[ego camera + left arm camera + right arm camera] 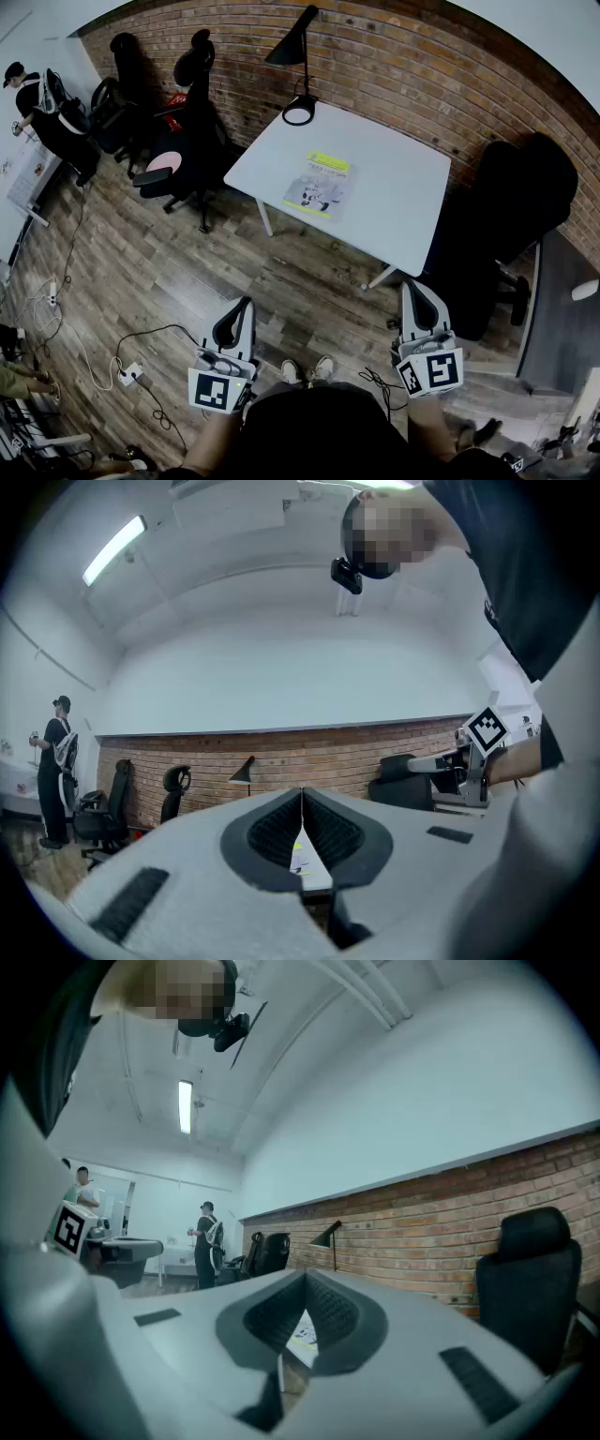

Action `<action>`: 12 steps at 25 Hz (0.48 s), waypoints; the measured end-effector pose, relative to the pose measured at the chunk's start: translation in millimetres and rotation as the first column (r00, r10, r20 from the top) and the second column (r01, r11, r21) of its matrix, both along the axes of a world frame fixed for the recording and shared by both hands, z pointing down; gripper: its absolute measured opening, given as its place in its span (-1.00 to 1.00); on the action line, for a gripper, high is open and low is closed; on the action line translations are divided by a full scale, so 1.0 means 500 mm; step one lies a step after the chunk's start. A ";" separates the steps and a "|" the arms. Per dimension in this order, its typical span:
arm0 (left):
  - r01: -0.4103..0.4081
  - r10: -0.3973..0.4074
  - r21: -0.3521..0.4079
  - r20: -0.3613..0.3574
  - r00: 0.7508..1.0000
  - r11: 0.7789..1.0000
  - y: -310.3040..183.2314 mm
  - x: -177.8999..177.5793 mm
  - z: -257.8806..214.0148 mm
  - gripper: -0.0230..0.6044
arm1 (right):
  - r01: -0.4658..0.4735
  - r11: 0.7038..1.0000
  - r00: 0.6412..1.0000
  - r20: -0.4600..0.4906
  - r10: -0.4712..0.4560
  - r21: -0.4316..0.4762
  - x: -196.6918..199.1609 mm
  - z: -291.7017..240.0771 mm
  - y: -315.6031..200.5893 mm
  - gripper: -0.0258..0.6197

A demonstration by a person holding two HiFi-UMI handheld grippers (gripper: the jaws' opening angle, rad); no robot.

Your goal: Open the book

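The book lies closed on the white table, its pale cover with a yellow strip facing up. Both grippers hang over the wooden floor well short of the table, pointing towards it. My left gripper is shut with nothing in it, and my right gripper is shut and empty too. In the left gripper view the jaws meet at their tips, and a sliver of the book shows in the gap below them. The right gripper view has its jaws closed in the same way, with the book far beyond.
A black desk lamp stands at the table's far corner against the brick wall. Black office chairs crowd the left side and another black chair sits right of the table. Cables and a power strip lie on the floor. A person stands far left.
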State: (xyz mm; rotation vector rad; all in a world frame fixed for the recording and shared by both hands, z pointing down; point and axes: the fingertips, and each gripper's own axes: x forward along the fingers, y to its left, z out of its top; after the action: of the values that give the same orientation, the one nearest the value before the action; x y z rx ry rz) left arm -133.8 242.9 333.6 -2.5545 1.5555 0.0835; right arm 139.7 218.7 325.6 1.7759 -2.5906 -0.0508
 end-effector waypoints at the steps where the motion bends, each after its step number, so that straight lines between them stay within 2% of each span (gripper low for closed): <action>1: -0.003 0.003 0.002 0.002 1.000 1.000 0.006 0.004 0.000 -0.84 | -0.001 1.000 1.000 0.000 0.001 0.000 0.003 0.000 0.005 -0.88; 12: -0.008 0.008 0.009 0.013 1.000 1.000 0.020 0.019 -0.007 -0.84 | 0.005 1.000 1.000 0.001 -0.005 0.006 0.014 -0.001 0.022 -0.88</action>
State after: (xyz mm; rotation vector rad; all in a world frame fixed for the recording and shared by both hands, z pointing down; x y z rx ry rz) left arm -124.2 252.8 330.3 -2.5487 1.5369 0.0743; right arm 146.7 229.6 324.9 1.7720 -2.5985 -0.0573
